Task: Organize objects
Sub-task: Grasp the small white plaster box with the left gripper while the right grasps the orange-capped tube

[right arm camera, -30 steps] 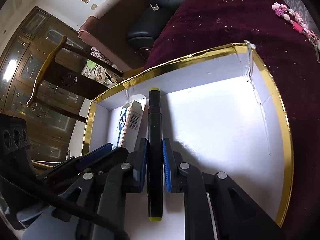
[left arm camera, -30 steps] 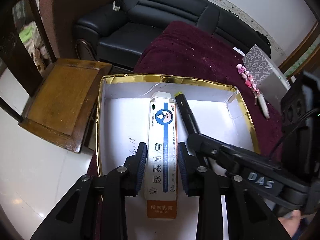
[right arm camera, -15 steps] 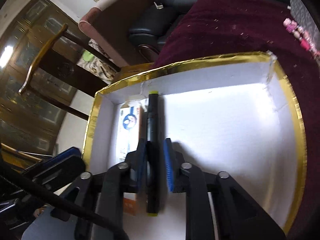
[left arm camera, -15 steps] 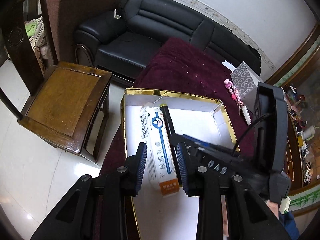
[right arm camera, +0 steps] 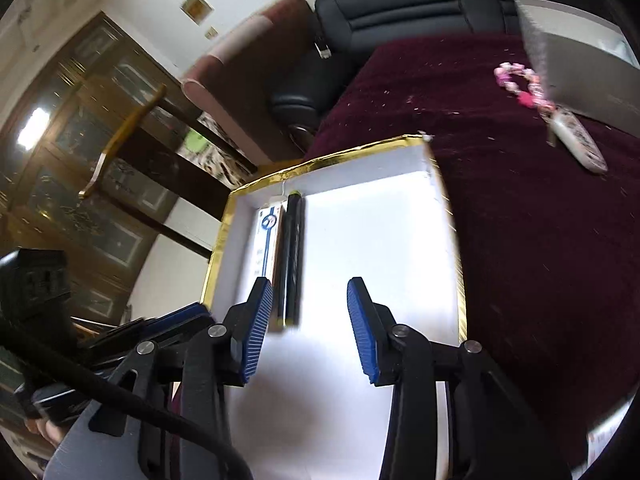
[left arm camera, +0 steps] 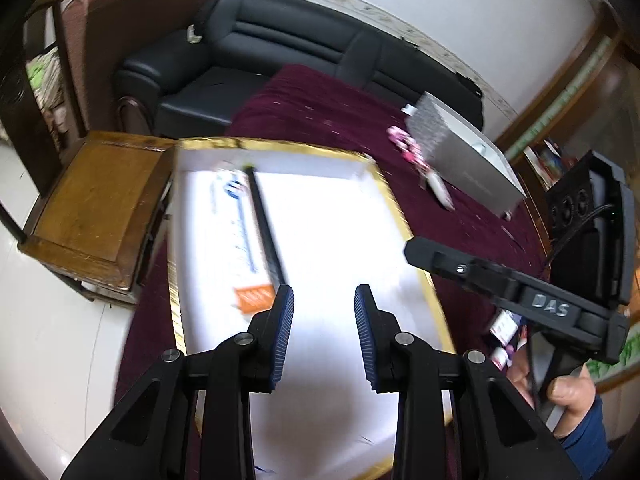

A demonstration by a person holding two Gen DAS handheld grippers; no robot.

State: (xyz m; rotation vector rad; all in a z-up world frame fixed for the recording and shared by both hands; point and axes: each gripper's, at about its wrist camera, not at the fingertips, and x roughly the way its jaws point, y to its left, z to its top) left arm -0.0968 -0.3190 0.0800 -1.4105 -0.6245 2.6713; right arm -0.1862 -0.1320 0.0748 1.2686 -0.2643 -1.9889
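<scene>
Marker [right arm camera: 291, 256]: slim black cylinder, yellow tips, lengthwise in gold-rimmed white box [right arm camera: 440, 184], along its left wall.
Carton [right arm camera: 265, 236]: flat cardboard, parallel, touching marker.
Right tool [right arm camera: 306, 328]: just opening, empty.
Left tool [left arm camera: 323, 332]: spread, empty.

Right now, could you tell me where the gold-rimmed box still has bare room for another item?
The white floor between the black marker and the box's right wall is bare. The left side is crowded: the ointment carton lies against the marker there.
</scene>
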